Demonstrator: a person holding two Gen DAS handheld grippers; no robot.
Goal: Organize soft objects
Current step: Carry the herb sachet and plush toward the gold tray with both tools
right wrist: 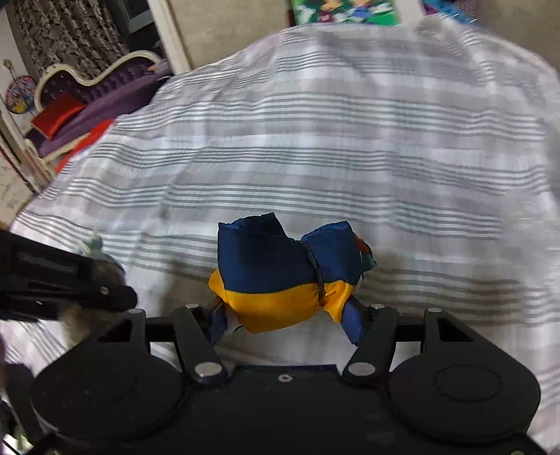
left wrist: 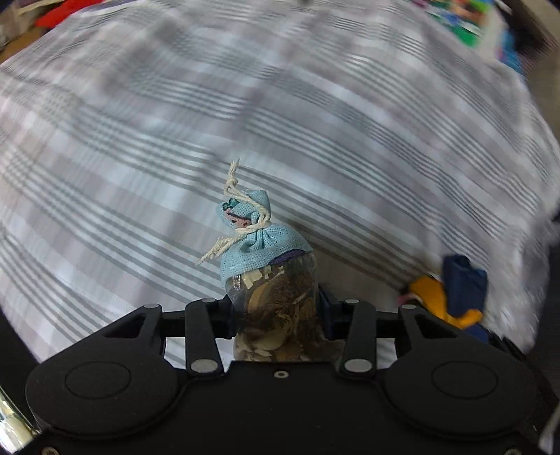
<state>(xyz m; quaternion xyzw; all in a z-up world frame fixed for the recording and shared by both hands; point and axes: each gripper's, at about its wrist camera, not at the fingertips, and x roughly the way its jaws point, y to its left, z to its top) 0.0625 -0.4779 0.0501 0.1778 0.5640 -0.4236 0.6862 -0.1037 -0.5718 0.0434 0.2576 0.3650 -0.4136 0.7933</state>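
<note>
In the left wrist view my left gripper is shut on a small sachet: a clear pouch of dried bits topped with light blue cloth tied with white string. It hangs above the striped bedspread. At the right edge of that view shows the blue and yellow pouch. In the right wrist view my right gripper is shut on this navy and yellow fabric pouch, bound with a dark band. The left gripper with its sachet shows at the left, blurred.
A grey and white striped bedspread fills both views. Beyond the bed stand a purple bench with a red cushion at far left and colourful boxes at the back. The bed's right edge drops off.
</note>
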